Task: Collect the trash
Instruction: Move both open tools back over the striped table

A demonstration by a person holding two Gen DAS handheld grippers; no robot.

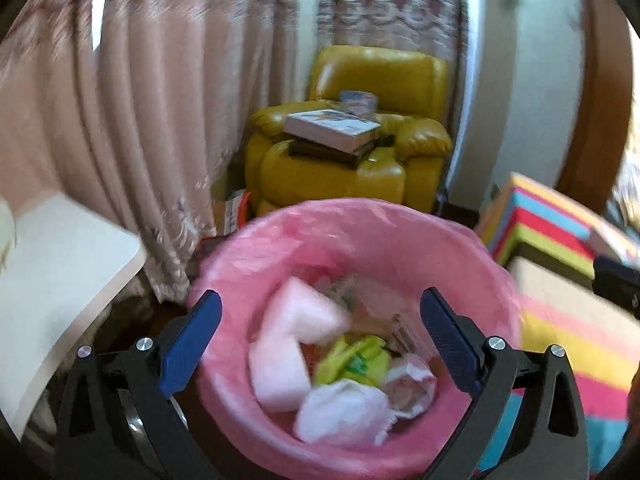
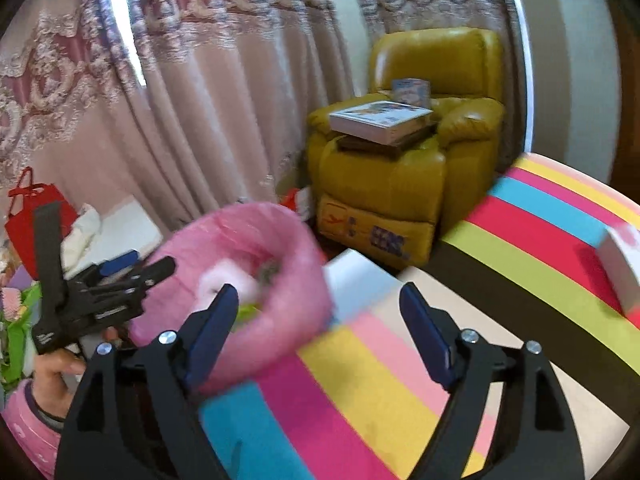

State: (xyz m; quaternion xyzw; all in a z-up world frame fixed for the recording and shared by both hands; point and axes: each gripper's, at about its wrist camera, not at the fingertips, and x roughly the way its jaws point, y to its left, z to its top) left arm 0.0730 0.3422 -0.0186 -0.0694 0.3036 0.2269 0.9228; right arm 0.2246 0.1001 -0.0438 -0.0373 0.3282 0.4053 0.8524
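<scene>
A bin lined with a pink bag (image 1: pixel 420 240) stands just in front of my left gripper (image 1: pixel 320 312). Inside lie white foam pieces (image 1: pixel 296 316), crumpled white tissue (image 1: pixel 340 408) and a yellow-green wrapper (image 1: pixel 356 360). My left gripper hangs over the bin's near rim with its blue pads wide apart and nothing between them. In the right wrist view the same pink bin (image 2: pixel 224 280) sits left of centre. My right gripper (image 2: pixel 316 308) is open above the striped surface, its left pad at the bin's edge. The left gripper (image 2: pixel 120 280) shows there too, held by a hand.
A striped, brightly coloured table (image 2: pixel 540 240) fills the right side, with a white box (image 2: pixel 624 272) on it. A yellow armchair (image 1: pixel 348 168) stacked with books (image 1: pixel 332 128) stands behind the bin, before pink curtains (image 1: pixel 140 120). A white board (image 1: pixel 60 280) lies left; a red bag (image 2: pixel 24 208) far left.
</scene>
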